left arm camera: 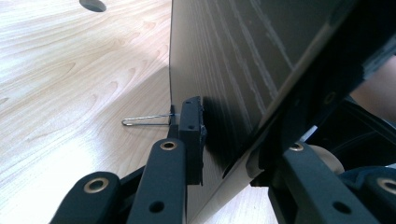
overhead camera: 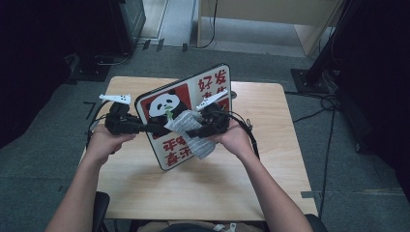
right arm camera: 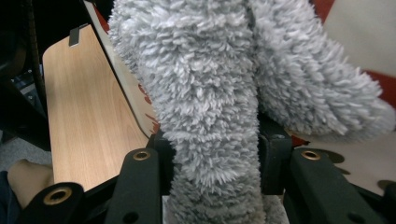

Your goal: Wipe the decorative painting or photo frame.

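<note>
A panda sign board (overhead camera: 177, 150) with red characters is held tilted above the wooden table (overhead camera: 159, 188). My left gripper (overhead camera: 146, 127) is shut on the board's left edge; in the left gripper view the board (left arm camera: 233, 60) passes between the jaws, and one pad (left arm camera: 192, 135) presses on its dark striped back. My right gripper (overhead camera: 194, 131) is shut on a grey fluffy cloth (overhead camera: 187, 123) that lies against the board's printed face. In the right gripper view the cloth (right arm camera: 210, 93) is pinched between both pads, with the board (right arm camera: 355, 32) behind it.
A thin wire loop (left arm camera: 144, 121) sticks out by the board's edge above the table. A small dark object (left arm camera: 92, 4) lies on the table behind the board. Black stands (overhead camera: 309, 75) and cables (overhead camera: 329, 104) stand on the grey floor around the table.
</note>
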Demonstrator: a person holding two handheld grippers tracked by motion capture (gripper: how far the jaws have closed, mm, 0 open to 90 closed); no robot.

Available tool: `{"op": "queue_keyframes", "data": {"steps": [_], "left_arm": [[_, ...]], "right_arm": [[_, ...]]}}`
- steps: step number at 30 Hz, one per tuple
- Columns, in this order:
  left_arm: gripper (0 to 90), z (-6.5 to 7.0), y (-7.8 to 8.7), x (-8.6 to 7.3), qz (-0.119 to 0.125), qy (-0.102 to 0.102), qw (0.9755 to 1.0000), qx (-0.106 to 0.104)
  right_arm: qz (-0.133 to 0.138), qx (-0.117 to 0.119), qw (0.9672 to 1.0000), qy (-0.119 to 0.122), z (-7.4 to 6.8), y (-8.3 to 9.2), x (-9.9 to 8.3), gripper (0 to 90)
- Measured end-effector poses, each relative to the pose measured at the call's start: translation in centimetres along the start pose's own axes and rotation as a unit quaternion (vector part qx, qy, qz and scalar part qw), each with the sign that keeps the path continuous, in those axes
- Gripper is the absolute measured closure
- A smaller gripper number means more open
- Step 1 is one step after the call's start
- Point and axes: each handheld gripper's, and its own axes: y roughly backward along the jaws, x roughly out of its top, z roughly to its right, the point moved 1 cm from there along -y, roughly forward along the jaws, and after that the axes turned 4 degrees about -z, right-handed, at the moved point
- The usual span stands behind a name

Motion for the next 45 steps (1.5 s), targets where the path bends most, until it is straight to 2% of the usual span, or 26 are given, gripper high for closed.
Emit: {"op": "queue_keyframes", "data": {"steps": [27,45], "left_arm": [[73.6,0.1,0.0,0.0,-0.001,-0.001,1.0000,0.000],[73.5,0.1,-0.1,0.0,-0.002,-0.002,1.0000,0.001]], "right_arm": [[-0.029,0.010,0.9993,-0.020,0.6,-2.8,-3.2,61.2],[-0.055,0.019,0.9973,-0.044,1.0,-4.9,-5.5,61.6]]}}
